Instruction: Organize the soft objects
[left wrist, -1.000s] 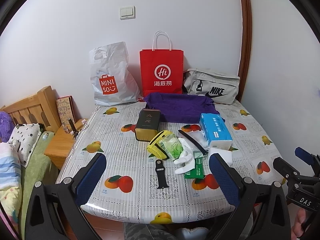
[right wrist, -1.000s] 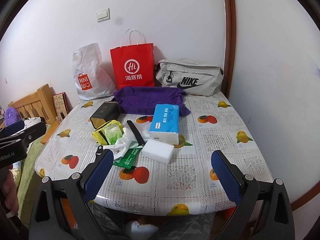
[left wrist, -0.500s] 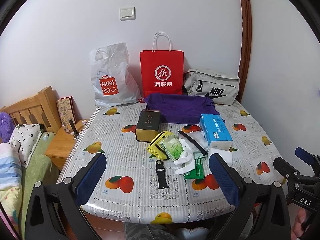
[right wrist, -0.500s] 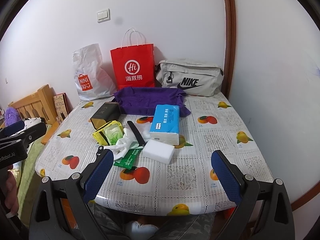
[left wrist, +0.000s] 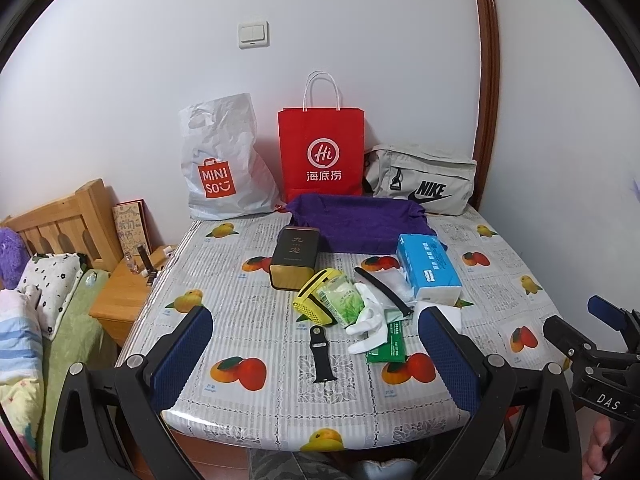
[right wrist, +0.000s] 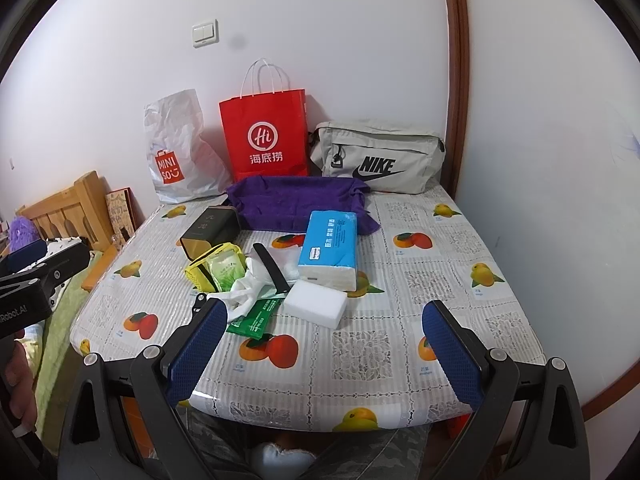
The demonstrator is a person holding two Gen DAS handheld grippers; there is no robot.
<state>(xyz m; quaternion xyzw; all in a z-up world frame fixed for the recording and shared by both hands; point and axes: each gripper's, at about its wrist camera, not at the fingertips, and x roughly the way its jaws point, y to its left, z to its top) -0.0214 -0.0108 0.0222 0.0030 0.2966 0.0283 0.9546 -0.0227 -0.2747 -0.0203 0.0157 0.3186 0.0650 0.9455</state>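
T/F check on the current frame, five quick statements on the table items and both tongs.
1. Both tongs, left and right, are open and empty. True.
2. The red bag stands between the white bag and the grey Nike bag. True.
3. The tissue pack lies on the purple cloth. False: it lies on the table, just in front of the cloth.
4. The white sponge is held in the right tongs. False: it rests on the table, untouched.
5. The watch strap lies apart from the pile, nearer the table's front edge. True.
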